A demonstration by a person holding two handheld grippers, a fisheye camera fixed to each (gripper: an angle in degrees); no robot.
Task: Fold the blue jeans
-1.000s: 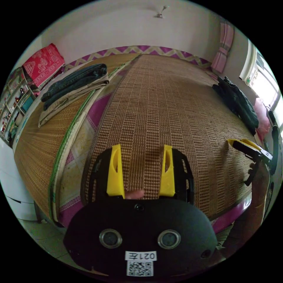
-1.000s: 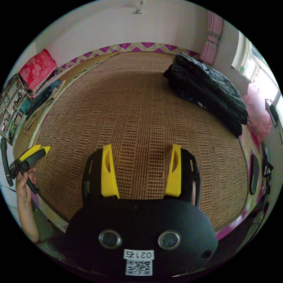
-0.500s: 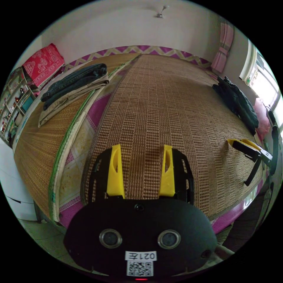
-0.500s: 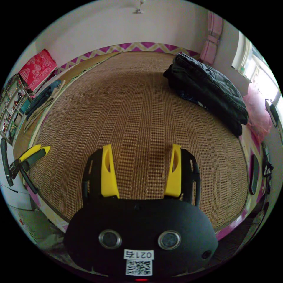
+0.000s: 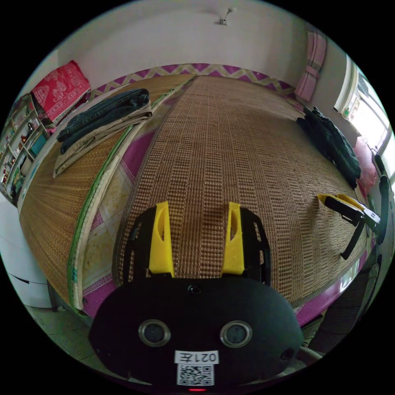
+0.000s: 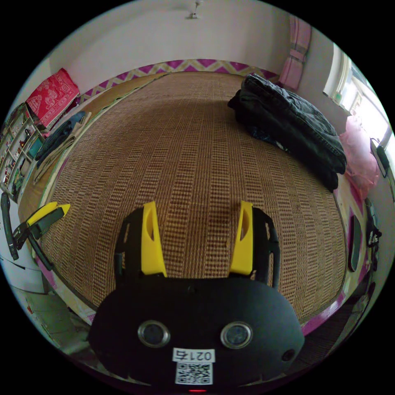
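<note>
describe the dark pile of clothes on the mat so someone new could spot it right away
Start at the big woven mat covering the bed. Follow it to the far corner by the window: the dark pile of clothes lies there, loosely heaped, beside a pink bag. The other clothes, across the mat, are a flat folded stack.

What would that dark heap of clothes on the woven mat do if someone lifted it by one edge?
The dark heap of clothes would probably sag and unfold rather than lift whole: it lies in slumped, creased layers. It looks like thick cloth, so likely weighty for its size. On the ribbed woven mat it would likely drag, not slide.
</note>
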